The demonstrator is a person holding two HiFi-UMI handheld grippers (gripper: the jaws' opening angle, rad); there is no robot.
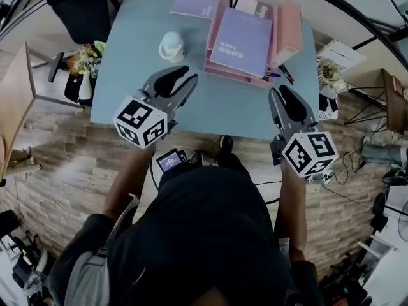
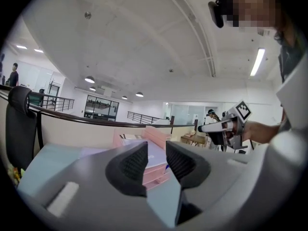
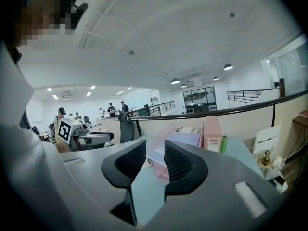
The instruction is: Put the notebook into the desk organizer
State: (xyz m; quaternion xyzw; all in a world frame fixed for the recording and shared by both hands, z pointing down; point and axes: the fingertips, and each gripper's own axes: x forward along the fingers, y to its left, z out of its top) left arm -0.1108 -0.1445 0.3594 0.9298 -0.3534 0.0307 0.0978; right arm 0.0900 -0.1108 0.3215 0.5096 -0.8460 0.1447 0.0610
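Head view: a purple notebook (image 1: 241, 40) lies on the pink desk organizer (image 1: 290, 30) at the far side of the table (image 1: 127, 75). The left gripper (image 1: 190, 75) and right gripper (image 1: 278, 93) hover nearer.
Left gripper view: jaws slightly apart, empty.
Right gripper view: jaws likewise parted, nothing between.

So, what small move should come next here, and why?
Probably move the left hand-held gripper forward toward the notebook lying beside the desk organizer: its jaws stand open and empty, and it is the nearer one.
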